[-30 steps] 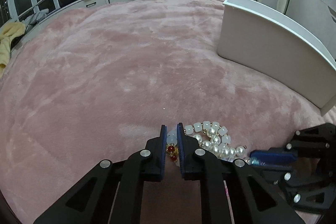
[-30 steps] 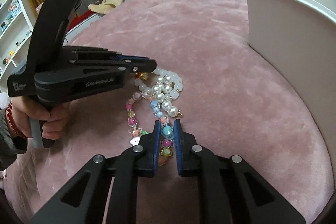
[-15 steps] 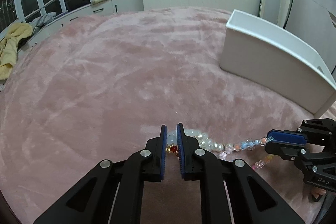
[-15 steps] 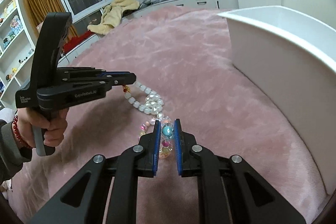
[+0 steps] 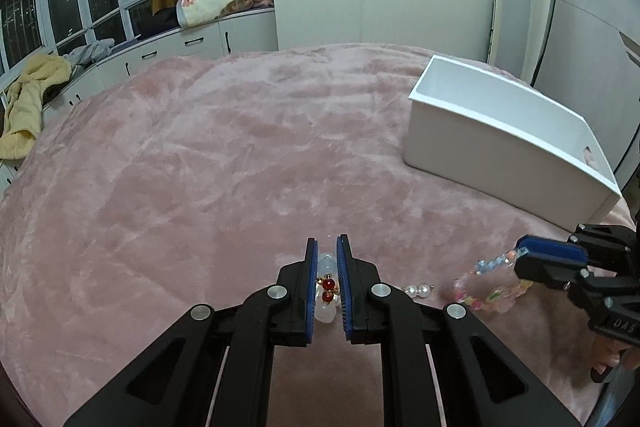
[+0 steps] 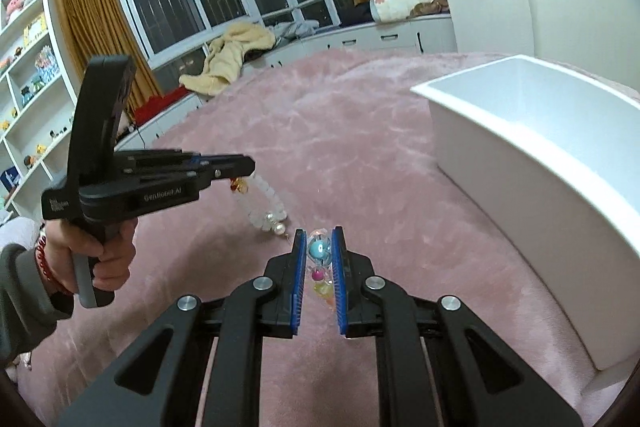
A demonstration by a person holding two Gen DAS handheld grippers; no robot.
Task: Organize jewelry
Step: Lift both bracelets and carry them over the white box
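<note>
Above the pink blanket, the left gripper is clenched on a white bead bracelet, the right gripper on a colorful bead bracelet. Both hang near the white box.

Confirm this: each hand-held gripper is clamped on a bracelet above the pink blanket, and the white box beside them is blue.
Only the colour is wrong. The right wrist view shows the box is white. The left hand-held gripper grips the translucent white bracelet, the right hand-held gripper the colourful one, over the pink blanket.
</note>
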